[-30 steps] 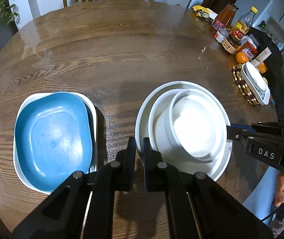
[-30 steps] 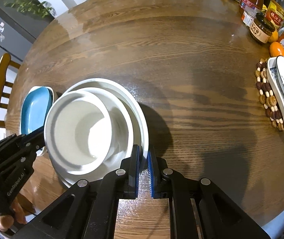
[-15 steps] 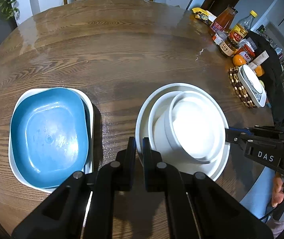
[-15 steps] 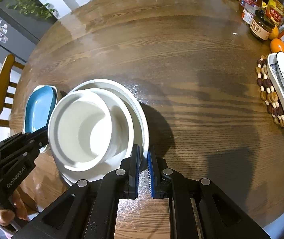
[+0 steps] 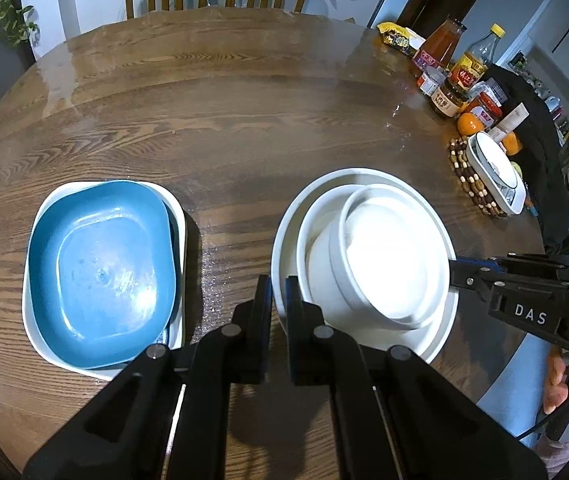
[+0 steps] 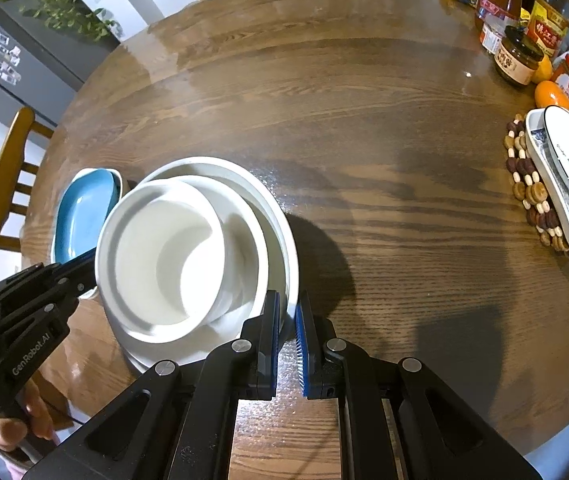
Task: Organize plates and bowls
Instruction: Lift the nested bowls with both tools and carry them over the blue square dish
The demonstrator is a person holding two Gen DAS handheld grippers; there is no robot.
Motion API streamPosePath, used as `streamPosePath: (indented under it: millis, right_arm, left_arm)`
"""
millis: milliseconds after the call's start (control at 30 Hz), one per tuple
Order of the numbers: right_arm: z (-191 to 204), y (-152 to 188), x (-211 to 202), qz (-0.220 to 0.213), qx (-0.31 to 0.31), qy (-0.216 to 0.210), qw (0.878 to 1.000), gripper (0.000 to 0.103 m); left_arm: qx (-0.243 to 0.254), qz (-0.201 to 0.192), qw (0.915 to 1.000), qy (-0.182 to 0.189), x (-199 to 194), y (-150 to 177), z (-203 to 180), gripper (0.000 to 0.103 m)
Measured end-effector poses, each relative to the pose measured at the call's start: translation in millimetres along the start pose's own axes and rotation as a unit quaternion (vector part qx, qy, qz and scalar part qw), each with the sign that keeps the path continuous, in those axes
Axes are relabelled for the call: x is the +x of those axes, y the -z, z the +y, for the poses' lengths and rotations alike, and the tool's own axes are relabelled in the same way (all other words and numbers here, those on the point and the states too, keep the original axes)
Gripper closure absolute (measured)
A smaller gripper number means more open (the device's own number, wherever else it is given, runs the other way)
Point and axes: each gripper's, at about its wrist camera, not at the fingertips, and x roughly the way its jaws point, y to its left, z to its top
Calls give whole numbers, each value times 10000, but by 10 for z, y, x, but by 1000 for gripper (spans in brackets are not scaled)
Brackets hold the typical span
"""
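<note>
You've got both grippers, left [image 5: 279, 294] and right [image 6: 288, 312], clamping the big plate [image 5: 288, 216] rim; uneven lift slides the bowls [image 5: 392, 248] off.

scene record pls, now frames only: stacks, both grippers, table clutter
white stack: small white bowl in wider bowl, on large white plate
blue stack: blue square dish on white square plate
left gripper: clamped on large white plate's rim
right gripper: clamped on the opposite rim
table: round, wood
clutter: jars and bottles, oranges, patterned dish on bead trivet
</note>
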Motion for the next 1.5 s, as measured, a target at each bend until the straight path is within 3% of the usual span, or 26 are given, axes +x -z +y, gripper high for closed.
streamPosePath:
  millis: [700,1500]
  right_arm:
    - [221,4,-180,-192,-173,79,9996,91]
    - [756,-107,-272,-334,-624,14,9975,91]
  left_arm:
    - [-47,-286,9995,-160,-286,37,76,102]
    - [-379,-620,9966,-388,-670,98,472,102]
